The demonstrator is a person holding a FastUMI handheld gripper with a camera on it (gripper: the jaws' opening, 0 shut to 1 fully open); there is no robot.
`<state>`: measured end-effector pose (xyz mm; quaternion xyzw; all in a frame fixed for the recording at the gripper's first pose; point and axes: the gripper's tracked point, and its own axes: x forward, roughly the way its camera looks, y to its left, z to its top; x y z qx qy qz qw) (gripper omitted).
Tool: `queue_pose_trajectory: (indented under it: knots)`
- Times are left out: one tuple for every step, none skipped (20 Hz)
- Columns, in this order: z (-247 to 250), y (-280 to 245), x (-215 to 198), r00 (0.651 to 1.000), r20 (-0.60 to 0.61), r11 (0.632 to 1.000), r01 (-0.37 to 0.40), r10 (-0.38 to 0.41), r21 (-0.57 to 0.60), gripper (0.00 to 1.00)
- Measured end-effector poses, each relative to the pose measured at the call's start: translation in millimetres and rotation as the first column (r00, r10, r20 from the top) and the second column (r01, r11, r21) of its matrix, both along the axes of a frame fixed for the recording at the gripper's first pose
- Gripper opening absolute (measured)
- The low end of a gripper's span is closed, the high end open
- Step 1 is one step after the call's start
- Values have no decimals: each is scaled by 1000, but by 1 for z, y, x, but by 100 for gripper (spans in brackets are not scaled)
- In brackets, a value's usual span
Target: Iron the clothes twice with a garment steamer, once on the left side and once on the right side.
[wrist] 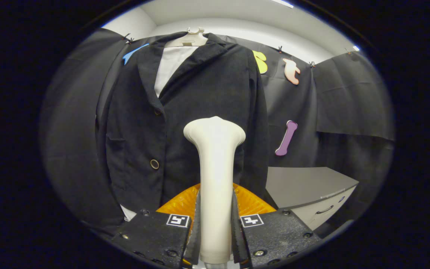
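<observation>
A dark jacket (196,112) hangs on a hanger (192,37) over a white shirt (172,63), facing me. My gripper (215,228) is shut on the handle of a cream garment steamer (215,157), which stands upright between the fingers. The steamer's wide head (215,130) is in front of the jacket's lower middle, to the right of the button line (154,163). Whether the head touches the cloth I cannot tell. An orange part (250,203) shows just behind the fingers, low under the steamer.
A grey cabinet (308,186) with drawers stands to the right of the jacket, low down. Black cloth walls close in behind and on both sides. A white wall and ceiling show above the cloth.
</observation>
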<state>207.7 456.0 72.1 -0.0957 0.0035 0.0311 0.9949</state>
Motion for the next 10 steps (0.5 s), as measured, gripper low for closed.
queue_pose_trajectory:
  knots:
    - [-2, 1, -2, 1000, -5, 1000, 5, -5, 9, 36]
    - [-5, 2, -5, 1000, -10, 1000, 6, -6, 15, 36]
    - [-9, 3, -7, 1000, -18, 1000, 6, -5, 13, 36]
    - [-15, 4, -8, 999, -35, 1000, 7, -7, 1, 36]
    - [-23, 4, -9, 998, -54, 1000, 8, -9, -11, 36]
    - [-30, 2, -12, 997, -73, 1000, 9, -10, -15, 36]
    - [-37, 2, -16, 996, -89, 1000, 8, -9, -17, 36]
    - [-43, 2, -18, 995, -99, 1000, 6, -8, -23, 36]
    - [-49, 2, -21, 994, -106, 999, 5, -8, -33, 36]
    - [-54, 4, -24, 994, -111, 999, -2, -2, -44, 36]
